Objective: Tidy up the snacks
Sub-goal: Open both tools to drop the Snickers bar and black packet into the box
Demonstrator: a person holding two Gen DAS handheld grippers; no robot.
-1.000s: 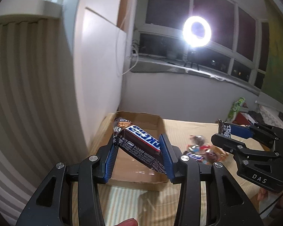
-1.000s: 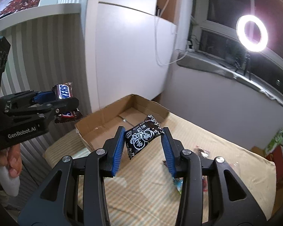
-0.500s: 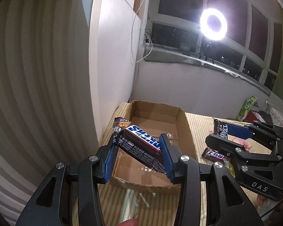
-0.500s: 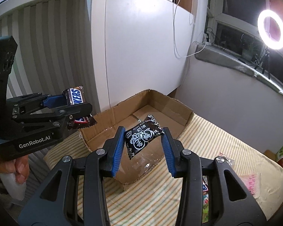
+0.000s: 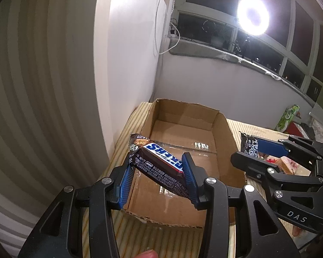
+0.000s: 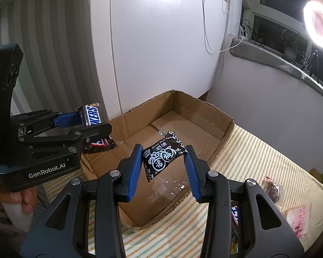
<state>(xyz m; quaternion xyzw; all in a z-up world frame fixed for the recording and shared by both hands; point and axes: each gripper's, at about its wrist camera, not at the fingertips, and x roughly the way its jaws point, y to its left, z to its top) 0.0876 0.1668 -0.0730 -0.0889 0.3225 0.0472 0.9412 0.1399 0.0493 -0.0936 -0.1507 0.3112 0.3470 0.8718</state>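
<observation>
Already both grippers carry a snack above the open cardboard box point(image 6: 204, 126), which sits at the far left corner of the striped bed cover point(image 6: 258, 157) against the white wall. The left gripper point(image 5: 159, 172) is clamped on a Snickers bar point(image 5: 161, 167), long axis crosswise between the pads and tilted, over the box's near left edge. The right gripper point(image 6: 163, 161) is clamped on a black plum candy packet point(image 6: 163, 157) (held by its ends), nearer the box's middle, so it looks better placed to drop first.

Brown box point(image 5: 221, 133), striped cloth point(image 6: 247, 150)
</observation>
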